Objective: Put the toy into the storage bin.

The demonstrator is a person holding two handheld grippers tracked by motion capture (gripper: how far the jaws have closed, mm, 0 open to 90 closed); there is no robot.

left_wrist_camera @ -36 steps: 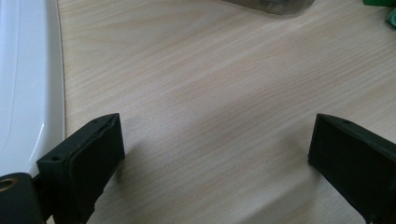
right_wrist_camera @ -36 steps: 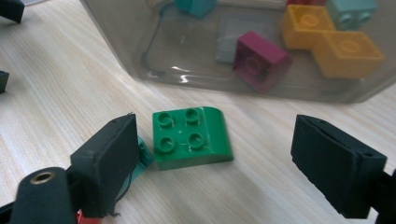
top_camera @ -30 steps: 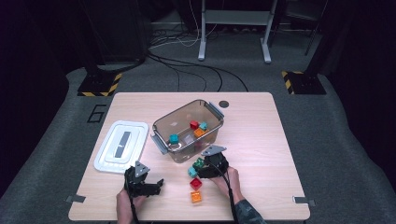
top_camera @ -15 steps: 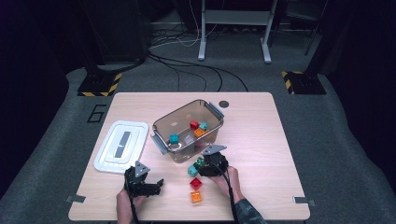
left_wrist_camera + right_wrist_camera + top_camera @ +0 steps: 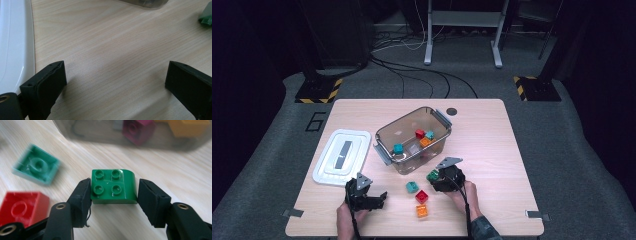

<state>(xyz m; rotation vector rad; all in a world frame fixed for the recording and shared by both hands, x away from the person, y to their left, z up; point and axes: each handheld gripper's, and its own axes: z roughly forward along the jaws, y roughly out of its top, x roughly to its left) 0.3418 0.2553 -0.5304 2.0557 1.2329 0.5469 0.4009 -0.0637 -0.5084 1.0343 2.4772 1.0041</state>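
My right gripper (image 5: 113, 195) is shut on a green four-stud brick (image 5: 113, 186) and holds it just in front of the clear box (image 5: 399, 127). Its jaws have just closed onto the brick and then eased very slightly, and both pads still press its sides. In the high view the green brick (image 5: 432, 175) sits at the tip of the right gripper (image 5: 435, 178). My left gripper (image 5: 379, 196) rests near the table's front left. In its own view the left gripper (image 5: 116, 82) stands open over bare wood.
A teal brick (image 5: 412, 187), a red brick (image 5: 421, 196) and an orange brick (image 5: 422, 211) lie loose left of the right hand. Several more bricks sit inside the box. A white lid (image 5: 342, 156) lies flat left of the box. A black disc (image 5: 452, 111) lies behind it.
The right jaws have closed on the green brick, which now sits between them slightly apart from the teal one. The left gripper has stayed where it was.
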